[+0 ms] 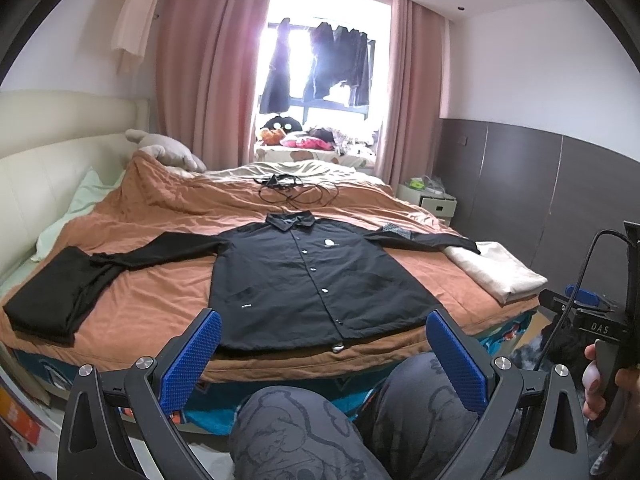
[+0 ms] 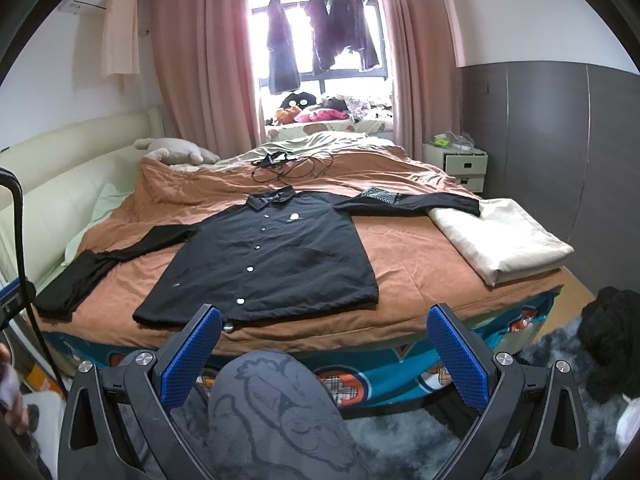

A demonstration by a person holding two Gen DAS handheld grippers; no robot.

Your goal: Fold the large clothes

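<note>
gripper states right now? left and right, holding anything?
Left gripper: open, holding nothing, short of the black shirt.
Right gripper: open, holding nothing, also short of the shirt.

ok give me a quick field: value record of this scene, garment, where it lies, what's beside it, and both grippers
garment: black button-up jacket, spread flat face up, buttoned, both sleeves stretched out to the sides
surface: orange-brown bedspread on the bed
left of jacket: folded black cloth under the sleeve end
right of jacket: folded cream cloth, sleeve cuff resting on it
behind jacket: black cable near the collar
left gripper: open, holding nothing, short of the hem
right gripper: open, holding nothing, short of the hem
fold progress: not yet begun
</note>
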